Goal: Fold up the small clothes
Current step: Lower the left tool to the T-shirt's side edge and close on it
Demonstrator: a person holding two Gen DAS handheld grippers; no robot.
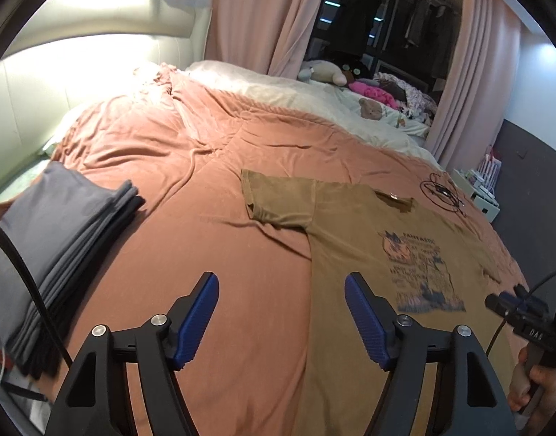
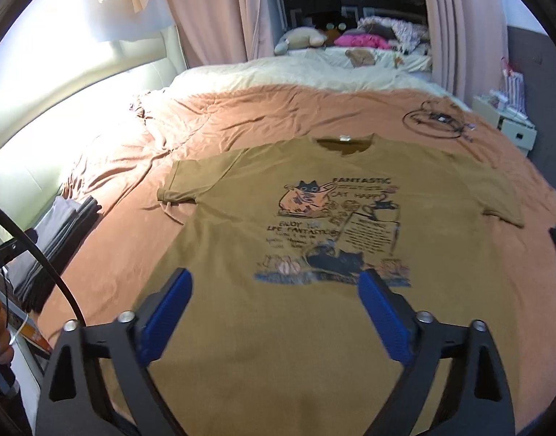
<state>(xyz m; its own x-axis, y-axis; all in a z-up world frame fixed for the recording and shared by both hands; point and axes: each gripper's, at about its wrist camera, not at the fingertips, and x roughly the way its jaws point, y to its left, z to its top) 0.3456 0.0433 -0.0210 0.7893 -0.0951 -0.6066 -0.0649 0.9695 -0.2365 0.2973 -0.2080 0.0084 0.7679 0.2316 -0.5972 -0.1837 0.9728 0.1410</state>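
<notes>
A mustard-brown T-shirt [image 2: 241, 218] with a cat print lies flat and face up on the orange bed cover; it also shows in the left wrist view [image 1: 350, 225]. My left gripper [image 1: 281, 283] is open and empty, above the cover just left of the shirt's left side. My right gripper [image 2: 274, 279] is open and empty, above the shirt's lower part. The right gripper's body [image 1: 521, 309] shows at the right edge of the left wrist view.
A stack of folded grey clothes [image 1: 49, 254] sits at the bed's left edge, also in the right wrist view [image 2: 56, 232]. A coiled black cable [image 2: 438, 120] lies at the far right of the cover. Plush toys and pink clothes [image 2: 358, 40] lie beyond.
</notes>
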